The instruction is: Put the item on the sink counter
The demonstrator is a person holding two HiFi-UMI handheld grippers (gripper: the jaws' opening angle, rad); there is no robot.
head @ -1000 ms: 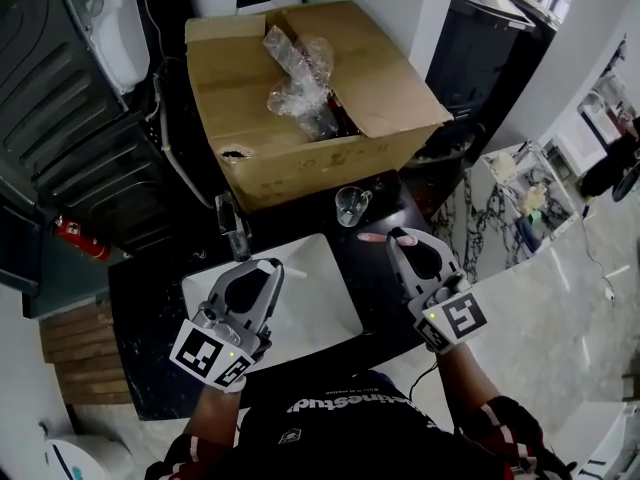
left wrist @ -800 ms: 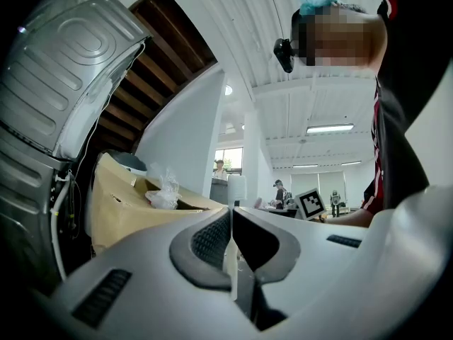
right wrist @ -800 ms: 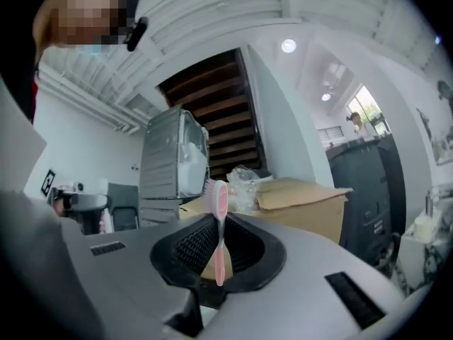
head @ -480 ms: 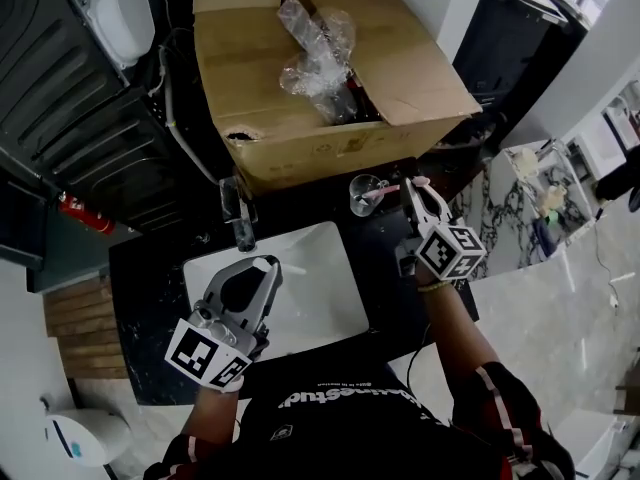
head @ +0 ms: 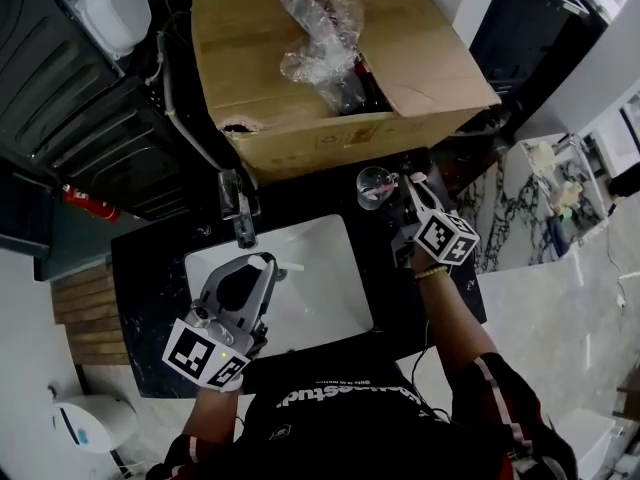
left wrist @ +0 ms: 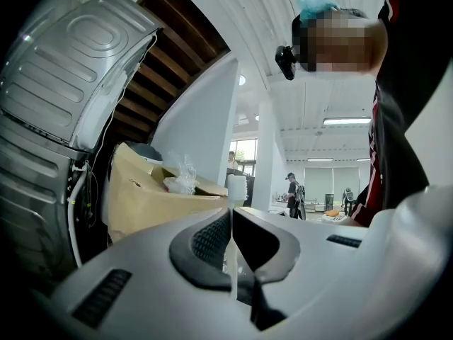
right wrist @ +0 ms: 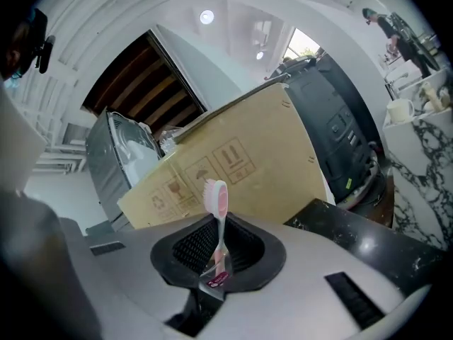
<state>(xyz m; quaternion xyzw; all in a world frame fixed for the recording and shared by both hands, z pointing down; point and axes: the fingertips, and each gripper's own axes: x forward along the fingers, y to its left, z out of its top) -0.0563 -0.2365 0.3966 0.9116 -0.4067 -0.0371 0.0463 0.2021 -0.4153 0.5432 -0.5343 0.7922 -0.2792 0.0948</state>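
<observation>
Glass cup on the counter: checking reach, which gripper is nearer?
Right. The right gripper, holding a pink toothbrush, is beside the glass cup; the left gripper, holding a white toothbrush, is over the sink.

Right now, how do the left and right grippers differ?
The left gripper is over the sink; the right gripper is over the counter, beside the glass. The left holds a white toothbrush, the right a pink toothbrush. Both are shut on their brushes.

bright ceiling light overhead, fisheye bending at edges, sharp focus.
</observation>
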